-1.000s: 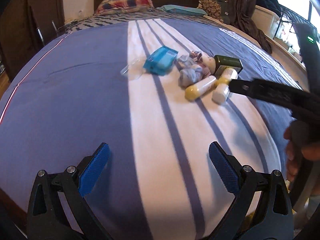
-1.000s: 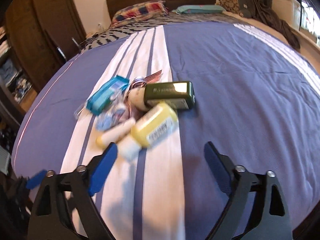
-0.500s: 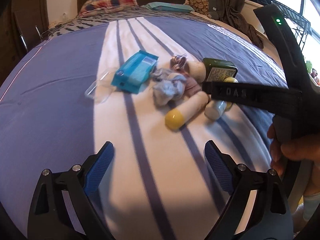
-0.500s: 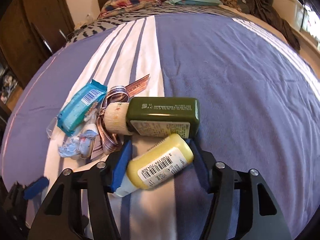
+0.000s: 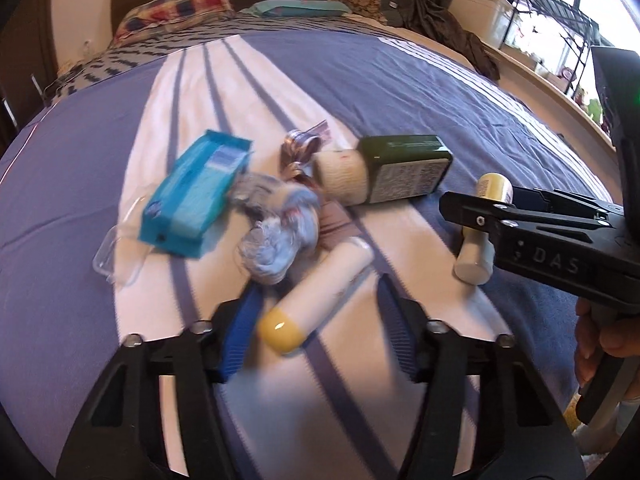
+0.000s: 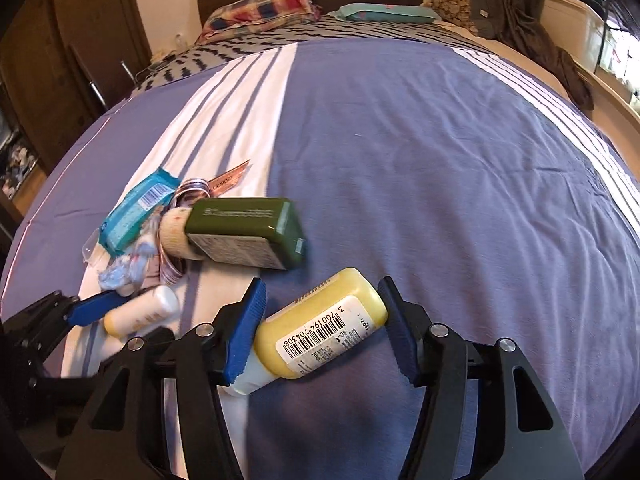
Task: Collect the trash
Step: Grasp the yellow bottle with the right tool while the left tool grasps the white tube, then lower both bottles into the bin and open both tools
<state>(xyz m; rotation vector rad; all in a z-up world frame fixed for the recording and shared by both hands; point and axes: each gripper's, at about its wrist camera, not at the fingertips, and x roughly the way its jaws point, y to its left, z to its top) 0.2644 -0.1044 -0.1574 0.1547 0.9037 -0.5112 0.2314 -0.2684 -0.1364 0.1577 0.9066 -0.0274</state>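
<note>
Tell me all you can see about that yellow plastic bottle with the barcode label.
The yellow plastic bottle lies tilted on its side on the striped purple bedspread, between the right gripper's blue fingers, which press its sides. It has a white barcode label and a whitish cap end pointing toward the camera.

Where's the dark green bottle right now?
The dark green bottle lies on its side on the bedspread, in the left half of the right wrist view, just beyond the yellow bottle and right of the teal packet.
</note>
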